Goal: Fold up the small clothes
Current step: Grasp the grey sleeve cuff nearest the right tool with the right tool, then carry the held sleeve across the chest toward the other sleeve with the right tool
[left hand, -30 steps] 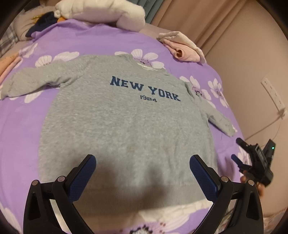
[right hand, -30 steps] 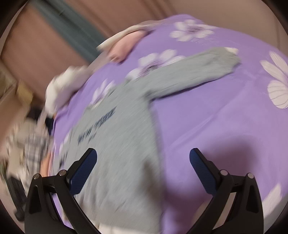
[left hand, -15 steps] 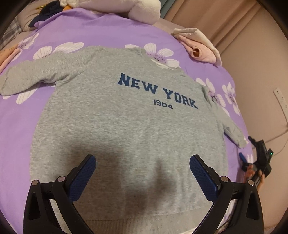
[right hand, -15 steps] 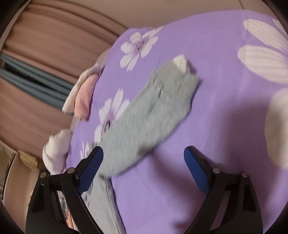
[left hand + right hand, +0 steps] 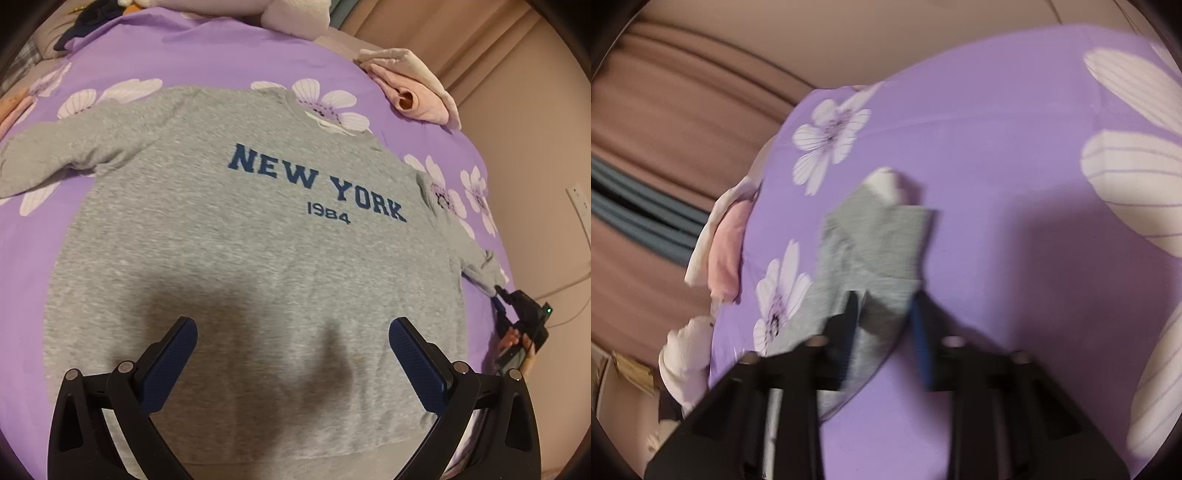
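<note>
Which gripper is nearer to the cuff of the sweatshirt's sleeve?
Right. The right gripper is closing on the sleeve cuff; the left gripper hovers open above the hem.

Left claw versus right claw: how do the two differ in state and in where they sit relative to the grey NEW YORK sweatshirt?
The left claw is wide open over the grey NEW YORK sweatshirt near its hem, gripping nothing; the right claw is closing, with the sweatshirt's sleeve end between its jaws. The left view is sharp, the right blurred. Both have black arms with blue pads and work over the purple flowered bedsheet.
</note>
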A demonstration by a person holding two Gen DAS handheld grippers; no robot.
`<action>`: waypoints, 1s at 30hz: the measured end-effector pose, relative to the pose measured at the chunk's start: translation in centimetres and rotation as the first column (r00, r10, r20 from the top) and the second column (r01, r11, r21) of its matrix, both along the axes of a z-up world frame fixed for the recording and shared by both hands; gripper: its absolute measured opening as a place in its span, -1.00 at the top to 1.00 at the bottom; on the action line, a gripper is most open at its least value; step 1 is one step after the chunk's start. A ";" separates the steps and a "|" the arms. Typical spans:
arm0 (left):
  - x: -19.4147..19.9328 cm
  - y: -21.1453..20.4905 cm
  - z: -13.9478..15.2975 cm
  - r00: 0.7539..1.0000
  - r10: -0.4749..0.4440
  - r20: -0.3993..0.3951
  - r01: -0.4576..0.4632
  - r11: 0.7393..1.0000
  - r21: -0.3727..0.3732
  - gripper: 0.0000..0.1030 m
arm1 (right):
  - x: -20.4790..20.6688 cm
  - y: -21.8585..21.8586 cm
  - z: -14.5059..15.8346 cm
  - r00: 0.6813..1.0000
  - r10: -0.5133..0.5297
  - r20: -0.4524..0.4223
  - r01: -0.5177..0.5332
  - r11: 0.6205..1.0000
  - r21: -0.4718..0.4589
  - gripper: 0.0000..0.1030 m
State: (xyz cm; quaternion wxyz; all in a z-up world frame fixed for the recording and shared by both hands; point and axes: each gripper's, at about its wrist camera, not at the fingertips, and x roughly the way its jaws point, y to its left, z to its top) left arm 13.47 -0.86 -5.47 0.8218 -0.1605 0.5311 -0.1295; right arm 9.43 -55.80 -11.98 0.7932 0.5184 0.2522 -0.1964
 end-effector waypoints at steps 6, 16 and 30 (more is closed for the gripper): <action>0.2 -0.4 -0.5 1.000 -0.004 -0.019 0.004 1.000 0.011 -0.99 | -0.7 0.4 0.5 1.000 0.004 0.030 -0.003 1.000 -0.026 0.86; -0.2 -0.2 -0.4 1.000 -0.014 -0.018 0.014 1.000 -0.005 -0.99 | 0.3 4.8 8.7 0.979 0.165 0.116 -0.118 0.934 -0.336 0.96; -1.8 2.1 -0.3 1.000 0.003 -0.013 -0.003 0.999 -0.048 -0.99 | 0.4 4.7 7.4 0.988 0.152 0.032 -0.147 0.982 -0.118 -0.12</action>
